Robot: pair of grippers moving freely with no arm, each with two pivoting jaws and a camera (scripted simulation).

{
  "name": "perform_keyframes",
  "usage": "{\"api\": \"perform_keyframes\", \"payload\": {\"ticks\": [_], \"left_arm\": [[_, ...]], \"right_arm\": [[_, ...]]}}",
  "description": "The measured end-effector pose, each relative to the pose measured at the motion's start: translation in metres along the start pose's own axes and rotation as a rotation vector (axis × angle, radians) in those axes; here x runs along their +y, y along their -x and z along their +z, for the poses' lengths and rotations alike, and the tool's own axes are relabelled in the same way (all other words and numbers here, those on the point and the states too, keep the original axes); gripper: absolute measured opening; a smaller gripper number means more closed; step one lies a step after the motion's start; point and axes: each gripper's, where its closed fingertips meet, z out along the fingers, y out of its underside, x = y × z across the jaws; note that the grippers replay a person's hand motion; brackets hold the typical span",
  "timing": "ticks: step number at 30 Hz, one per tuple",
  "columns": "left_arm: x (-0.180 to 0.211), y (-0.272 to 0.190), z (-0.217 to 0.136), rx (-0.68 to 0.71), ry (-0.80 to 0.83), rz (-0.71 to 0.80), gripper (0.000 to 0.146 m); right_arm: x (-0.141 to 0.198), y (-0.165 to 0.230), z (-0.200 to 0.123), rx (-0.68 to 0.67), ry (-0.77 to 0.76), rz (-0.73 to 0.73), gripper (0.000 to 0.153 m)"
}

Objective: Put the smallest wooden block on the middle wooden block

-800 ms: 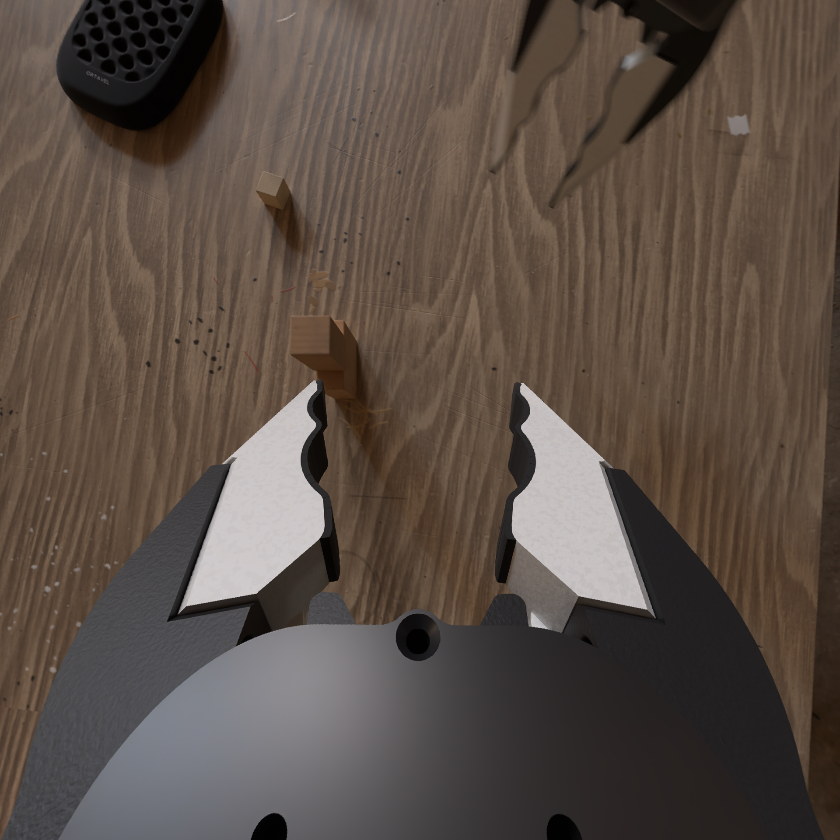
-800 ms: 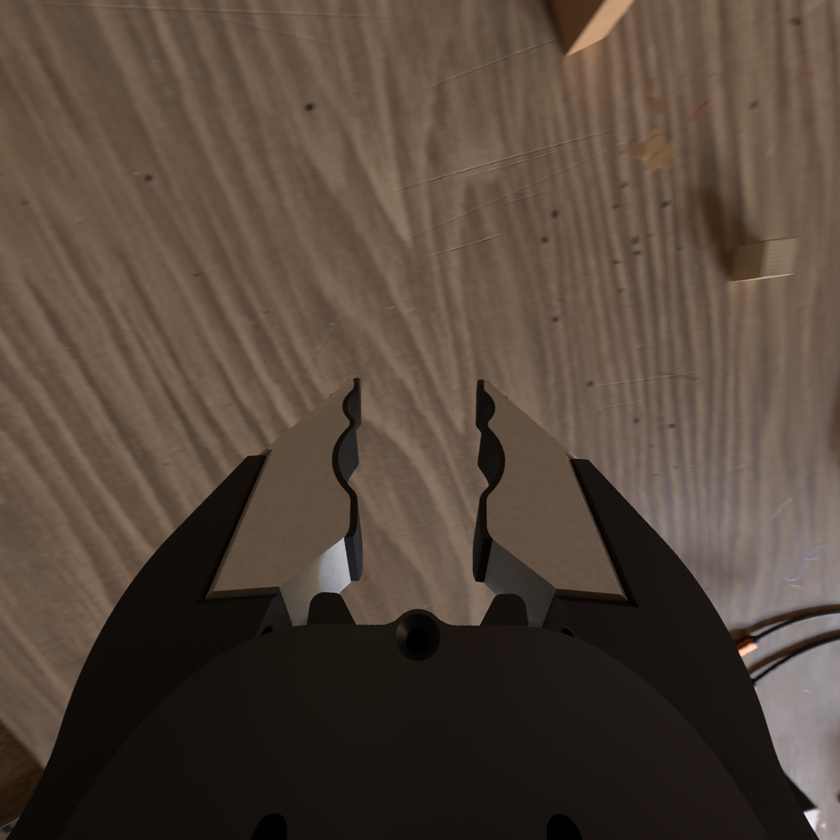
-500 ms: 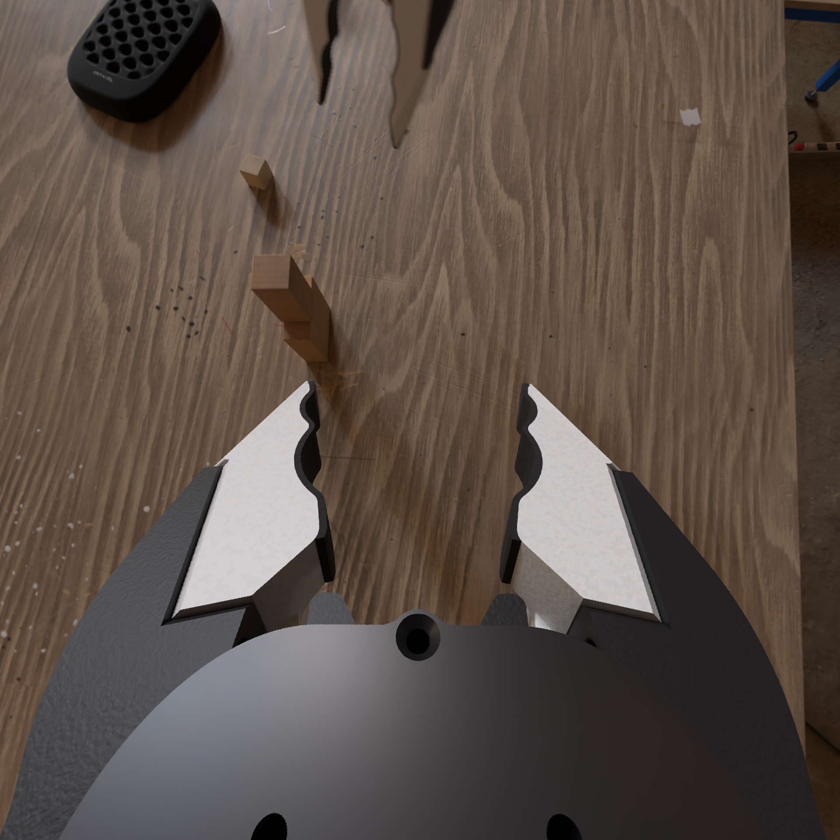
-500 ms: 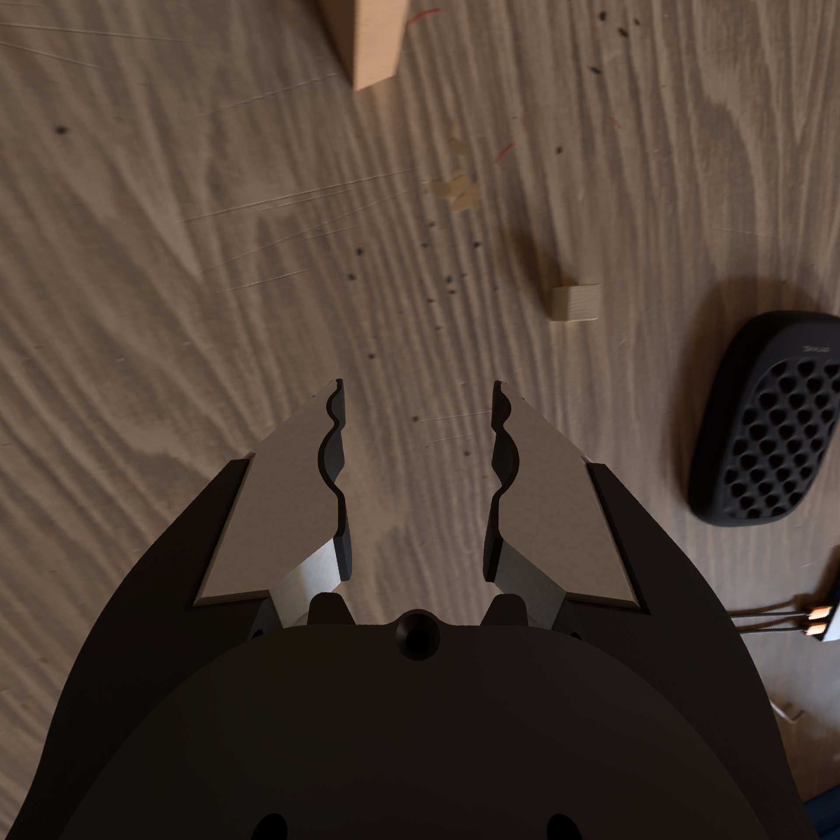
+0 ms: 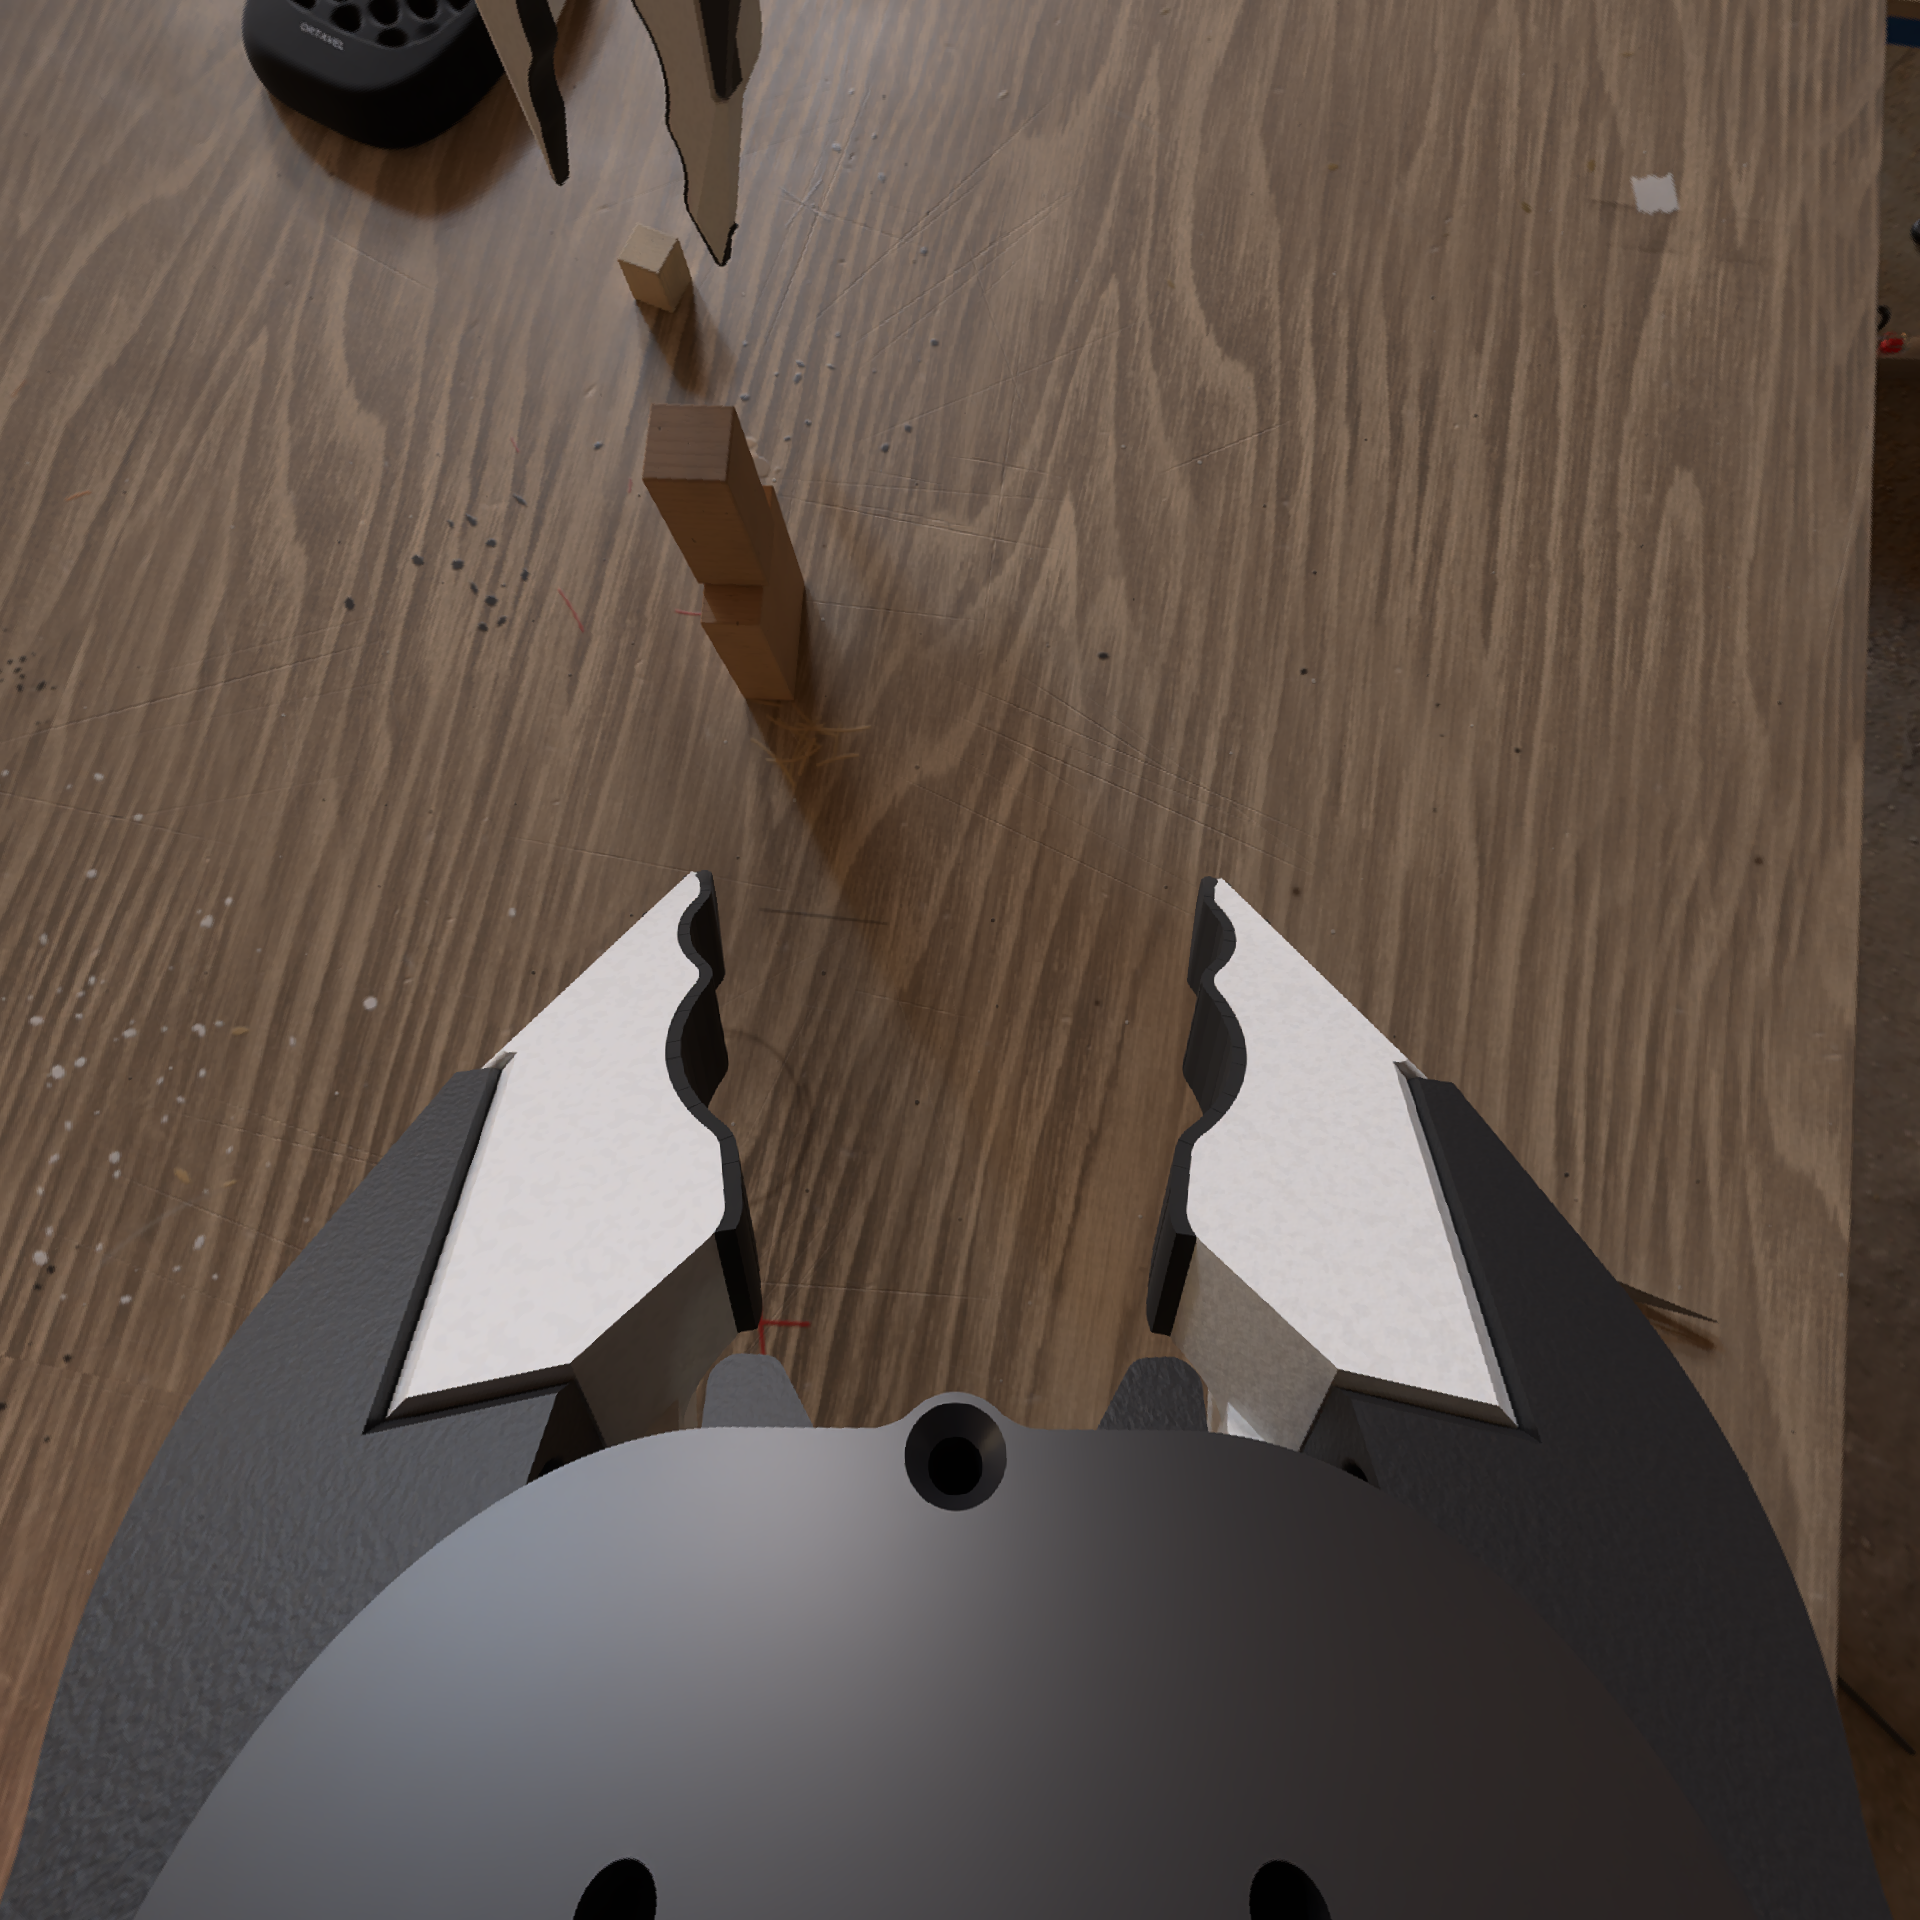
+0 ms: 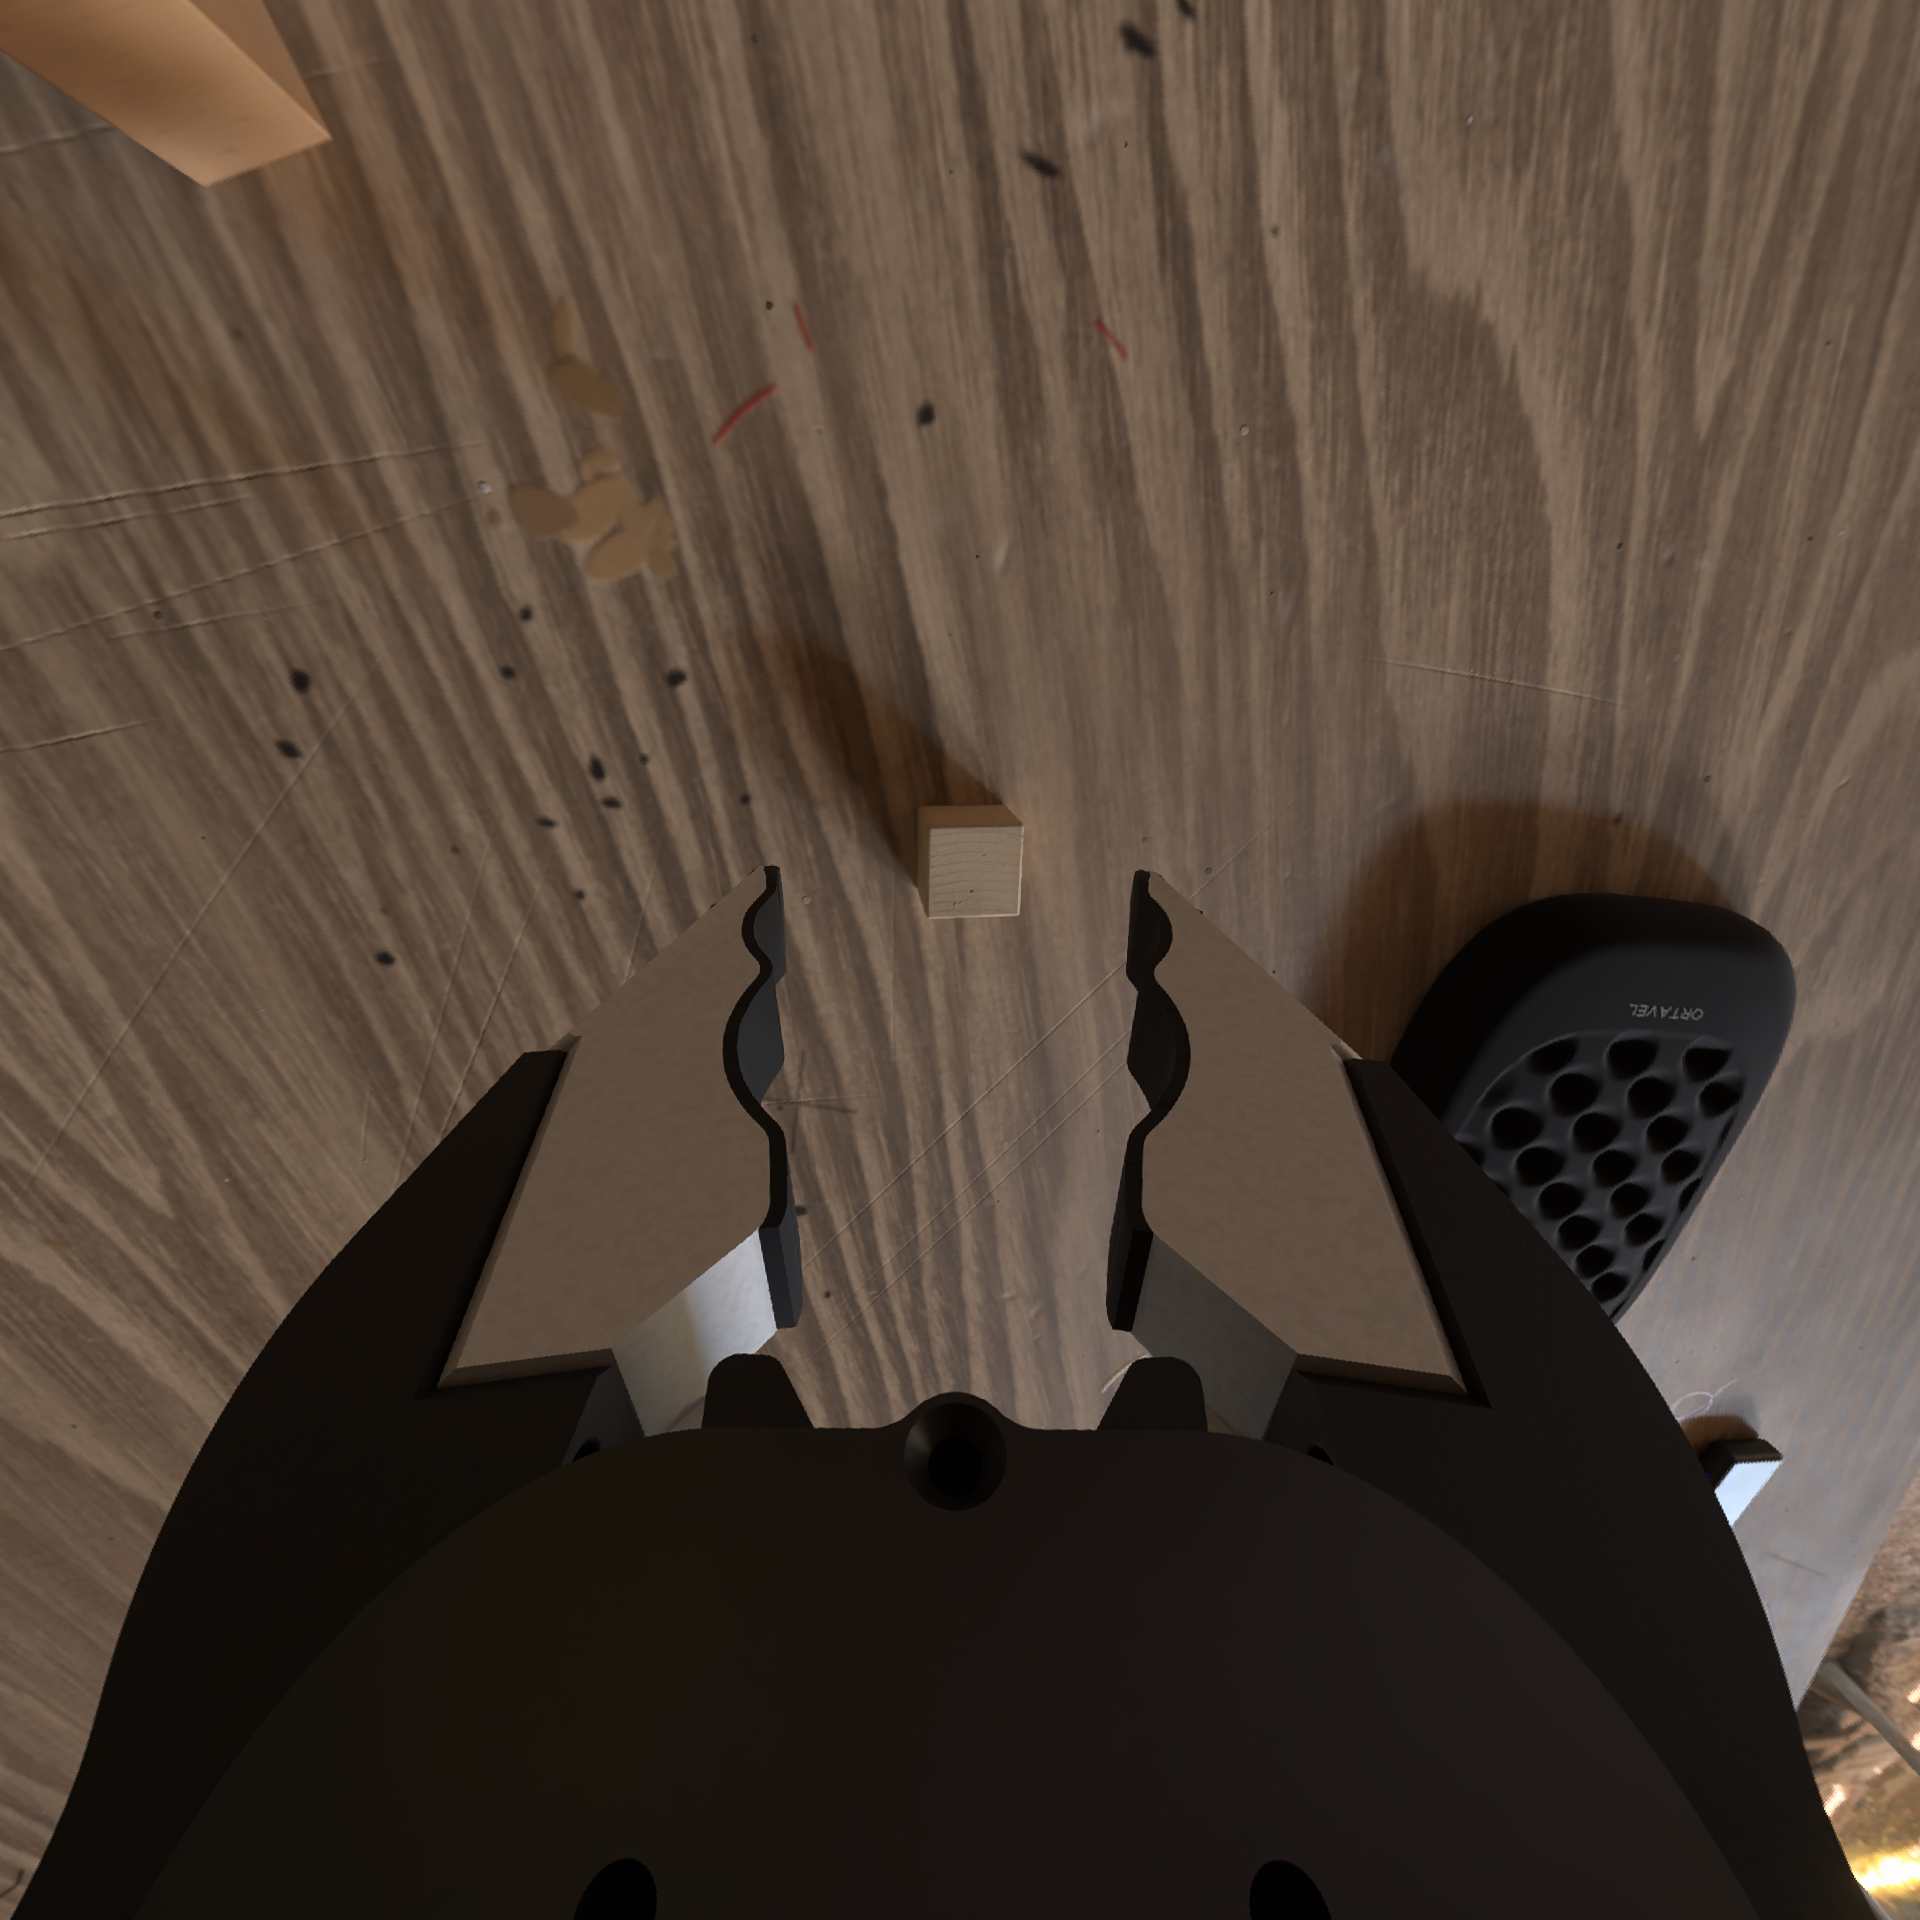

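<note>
The smallest wooden block is a pale cube lying on the wooden table, just beyond and between my right gripper's open fingertips. In the left wrist view the same cube lies under the right gripper, which hangs open over it at the far top. Two larger wooden blocks stand stacked, the upper one on the lower one. My left gripper is open and empty, a good distance short of the stack. A corner of a large block shows at the top left of the right wrist view.
A black perforated pad lies right of the right gripper, close to the cube; it also shows in the left wrist view. Wood chips lie left of the cube. The table's edge runs along the right.
My right gripper has swung over to the small cube and opened wider, so the cube now sits at its fingertips. My left gripper has drawn back from the stack.
</note>
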Motion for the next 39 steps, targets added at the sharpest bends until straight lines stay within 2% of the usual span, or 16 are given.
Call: {"api": "perform_keyframes", "payload": {"ticks": [13, 18, 19, 22, 26, 32, 39], "left_arm": [[-0.003, -0.008, -0.001, 0.042, -0.016, 0.03, 0.091], [-0.003, -0.009, 0.0, 0.043, -0.012, 0.03, 0.091], [-0.003, -0.009, 0.001, 0.044, -0.013, 0.029, 0.091], [-0.004, -0.009, 0.002, 0.047, -0.014, 0.03, 0.091], [-0.004, -0.01, 0.003, 0.051, -0.015, 0.033, 0.091], [-0.003, -0.007, 0.002, 0.041, -0.012, 0.029, 0.09], [-0.002, -0.006, -0.002, 0.034, -0.015, 0.031, 0.09]], "right_arm": [[0.011, -0.006, 0.021, -0.053, 0.087, 0.014, 0.065], [0.013, -0.006, 0.025, -0.099, 0.085, 0.032, 0.06], [0.013, -0.005, 0.024, -0.112, 0.087, 0.033, 0.057], [0.014, -0.002, 0.024, -0.145, 0.089, 0.023, 0.021], [0.012, -0.001, 0.021, -0.138, 0.076, 0.024, 0.021], [-0.012, 0.005, -0.013, -0.125, 0.031, 0.0, 0.021], [-0.075, 0.036, -0.072, -0.121, 0.014, -0.15, 0.021]]}}
